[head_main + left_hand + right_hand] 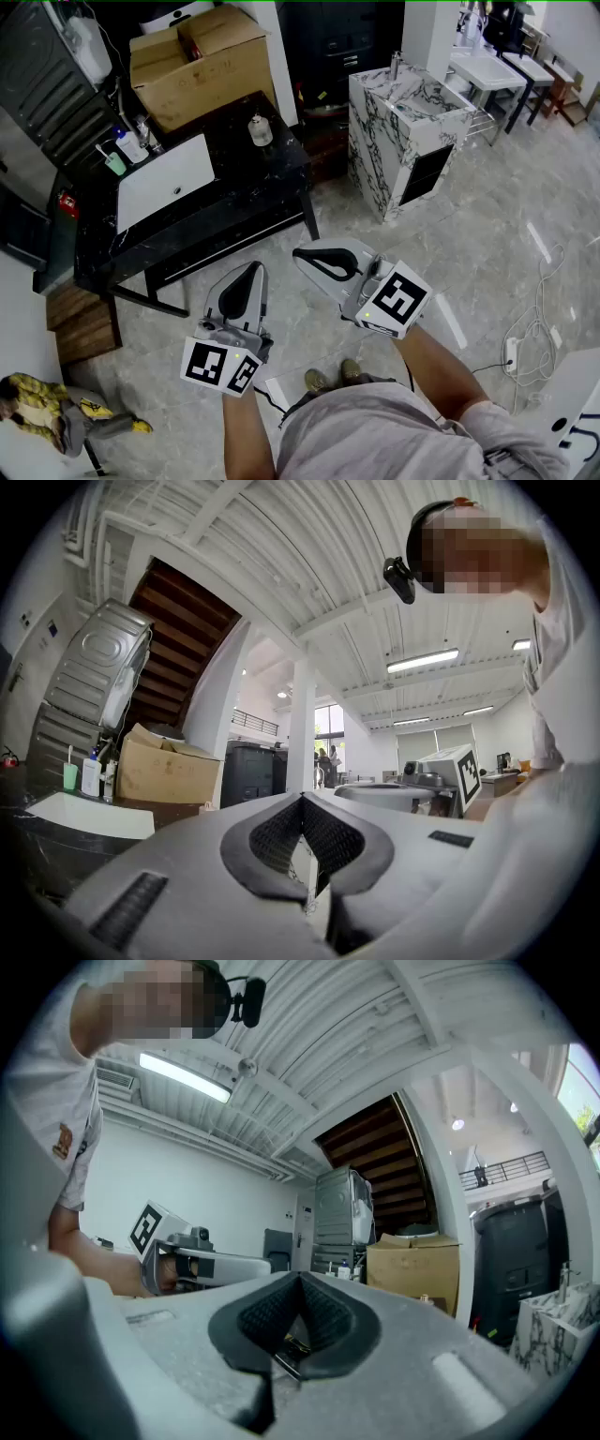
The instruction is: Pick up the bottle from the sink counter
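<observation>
A small clear bottle [260,131] stands on the right part of the black sink counter [267,178]. A white bottle with a blue cap [130,145] stands by the tap at the counter's left, beside the white basin [164,181]; it also shows in the left gripper view as the white bottle [91,775]. Both grippers hang in the air in front of the counter, well short of it. My left gripper [253,271] [302,800] is shut with nothing in it. My right gripper [305,255] [300,1282] is shut and empty too.
A cardboard box [200,62] sits at the counter's back. A green cup [114,164] stands near the tap. A marble-patterned vanity [405,136] is to the right, with white basins [487,67] behind it. A cable and power strip [514,352] lie on the floor at right.
</observation>
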